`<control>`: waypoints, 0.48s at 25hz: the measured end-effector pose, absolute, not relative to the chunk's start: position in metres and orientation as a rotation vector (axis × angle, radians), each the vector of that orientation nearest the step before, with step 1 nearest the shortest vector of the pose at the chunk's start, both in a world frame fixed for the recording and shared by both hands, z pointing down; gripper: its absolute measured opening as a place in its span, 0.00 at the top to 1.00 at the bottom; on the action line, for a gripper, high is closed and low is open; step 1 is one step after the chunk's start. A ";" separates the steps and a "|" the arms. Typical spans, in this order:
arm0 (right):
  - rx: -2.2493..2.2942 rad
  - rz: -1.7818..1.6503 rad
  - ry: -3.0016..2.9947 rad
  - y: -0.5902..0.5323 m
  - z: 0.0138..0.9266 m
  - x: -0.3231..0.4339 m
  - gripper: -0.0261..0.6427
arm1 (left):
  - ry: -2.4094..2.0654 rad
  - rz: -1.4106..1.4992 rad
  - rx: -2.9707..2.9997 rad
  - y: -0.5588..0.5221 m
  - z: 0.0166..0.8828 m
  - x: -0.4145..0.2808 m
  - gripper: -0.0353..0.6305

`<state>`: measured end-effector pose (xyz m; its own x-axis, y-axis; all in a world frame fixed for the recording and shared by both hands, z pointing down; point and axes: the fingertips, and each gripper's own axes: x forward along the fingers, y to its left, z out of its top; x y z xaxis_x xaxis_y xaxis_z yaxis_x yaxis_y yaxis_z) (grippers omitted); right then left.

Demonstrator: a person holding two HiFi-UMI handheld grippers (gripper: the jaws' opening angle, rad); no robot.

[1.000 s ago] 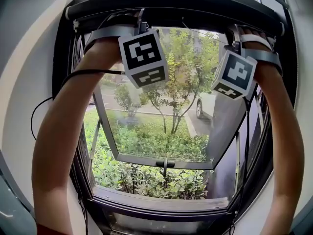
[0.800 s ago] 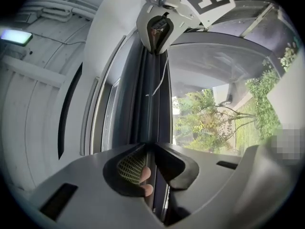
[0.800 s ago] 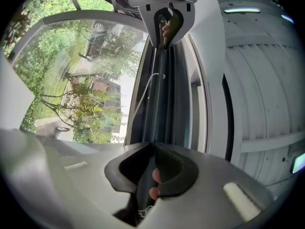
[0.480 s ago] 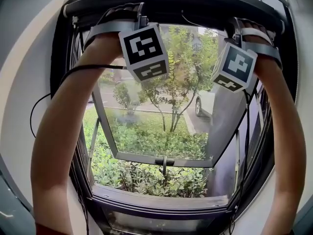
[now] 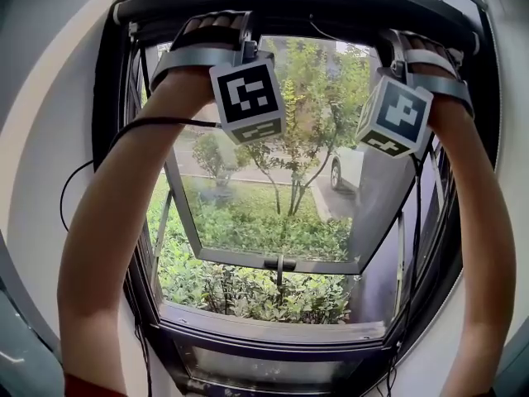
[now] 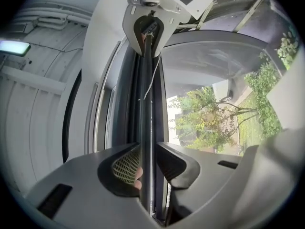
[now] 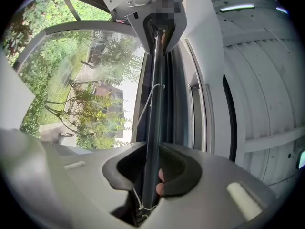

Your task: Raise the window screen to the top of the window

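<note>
The window screen bar sits at the top of the black window frame, set in a white wall, with shrubs outside. The left tool and right tool have just been opening, and their jaws stand spread around that bar

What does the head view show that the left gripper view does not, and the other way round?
Only the head view: the handle of the open sash and the sill below it. Only the left gripper view: a ceiling light, and the left gripper's jaws, which have just been opening, with the screen bar between them. Both: that bar and the trees outside.
</note>
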<state>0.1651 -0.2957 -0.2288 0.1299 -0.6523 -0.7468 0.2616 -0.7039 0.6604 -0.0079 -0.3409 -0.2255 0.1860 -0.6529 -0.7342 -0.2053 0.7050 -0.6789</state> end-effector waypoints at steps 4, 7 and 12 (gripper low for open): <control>1.694 -1.665 -0.414 -0.306 -0.216 0.170 0.82 | 1.349 -0.364 -0.775 -0.335 -0.213 -0.002 0.80; 1.696 -1.674 -0.419 -0.305 -0.209 0.171 0.82 | 1.313 -0.359 -0.825 -0.335 -0.200 0.005 0.79; 1.678 -1.670 -0.458 -0.307 -0.183 0.171 0.81 | 1.317 -0.387 -0.834 -0.344 -0.179 -0.002 0.76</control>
